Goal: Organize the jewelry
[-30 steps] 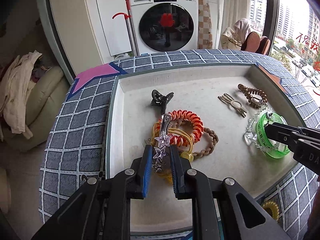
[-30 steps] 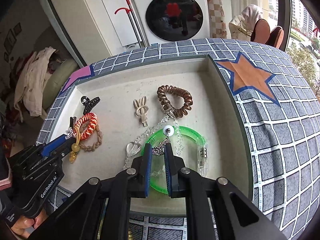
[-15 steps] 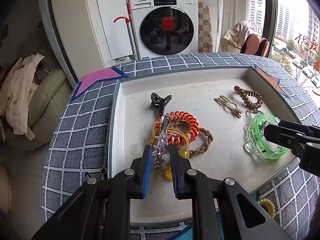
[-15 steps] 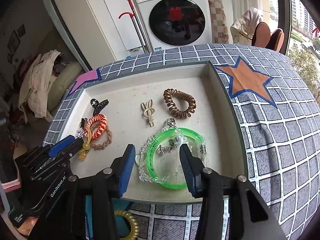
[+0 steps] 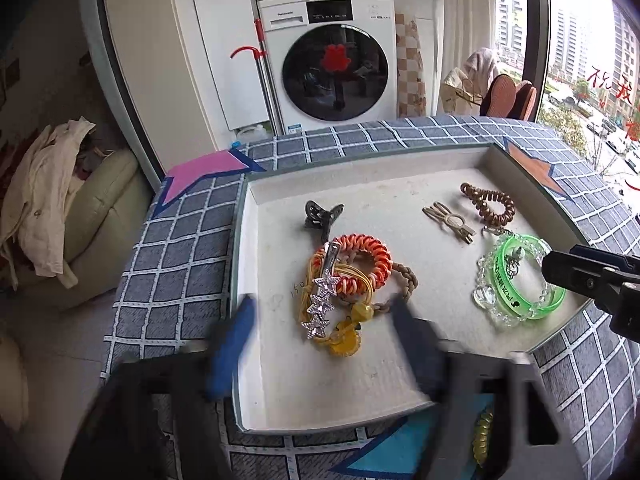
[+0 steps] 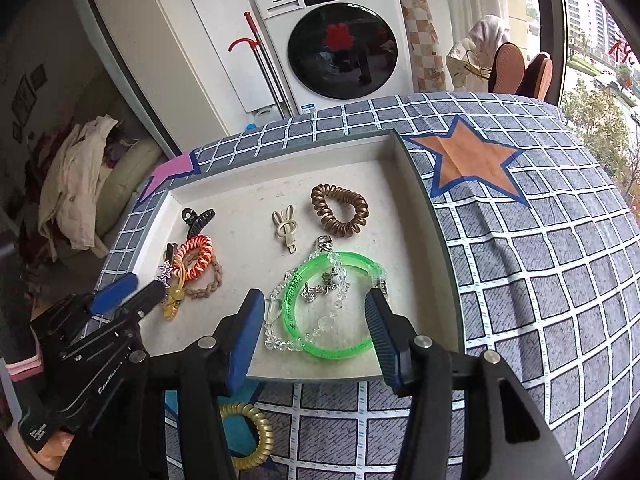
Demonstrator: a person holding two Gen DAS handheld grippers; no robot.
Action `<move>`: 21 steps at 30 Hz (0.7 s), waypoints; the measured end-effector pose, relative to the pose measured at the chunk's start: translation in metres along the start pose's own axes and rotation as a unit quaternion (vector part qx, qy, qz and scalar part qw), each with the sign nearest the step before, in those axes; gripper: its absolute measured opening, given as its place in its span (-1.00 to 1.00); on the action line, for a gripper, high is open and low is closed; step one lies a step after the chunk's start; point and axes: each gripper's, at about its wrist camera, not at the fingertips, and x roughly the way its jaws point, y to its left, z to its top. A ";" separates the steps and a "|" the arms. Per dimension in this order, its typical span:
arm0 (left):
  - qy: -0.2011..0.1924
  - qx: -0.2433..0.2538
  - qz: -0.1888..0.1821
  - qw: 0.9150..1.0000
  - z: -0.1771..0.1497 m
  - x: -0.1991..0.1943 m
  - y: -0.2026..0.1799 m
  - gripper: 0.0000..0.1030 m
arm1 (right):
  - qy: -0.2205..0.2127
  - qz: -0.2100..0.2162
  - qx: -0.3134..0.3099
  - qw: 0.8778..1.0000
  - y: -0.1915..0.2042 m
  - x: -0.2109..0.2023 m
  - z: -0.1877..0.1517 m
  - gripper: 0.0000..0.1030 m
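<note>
Left gripper (image 5: 324, 344): its jaws are standing wide apart and holding nothing, blurred in its own view, hovering at the near edge of the tray (image 5: 256, 364), just short of the star clip.
Right gripper (image 6: 314, 332): its jaws are also gaping wide and empty, sitting over the tray's near right corner, straddling the green bangle (image 6: 332, 308).
Star clip (image 5: 322, 296): it is lying on top of the orange coil tie (image 5: 362, 258) and the yellow ties (image 5: 340, 332), near the tray's left wall.
Star clip axis: its long axis is running from the near edge toward the far wall, the star end pointing at the left gripper and the plain bar end pointing away.
Star clip handling: it is looking light, stiff and thin, probably slippery metal; pinching across the narrow width at the stars is likely the safest hold, since the soft ties beneath may drag along.
Green bangle handling: it is reading as a rigid plastic ring, with a clear bead chain (image 6: 280, 320) draping loosely through it; gripping the rim would suit, though the chain may slide off.
</note>
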 end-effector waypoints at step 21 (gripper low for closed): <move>-0.017 -0.005 -0.005 1.000 -0.006 -0.028 0.007 1.00 | -0.038 -0.037 -0.040 0.998 0.011 -0.025 -0.014 0.65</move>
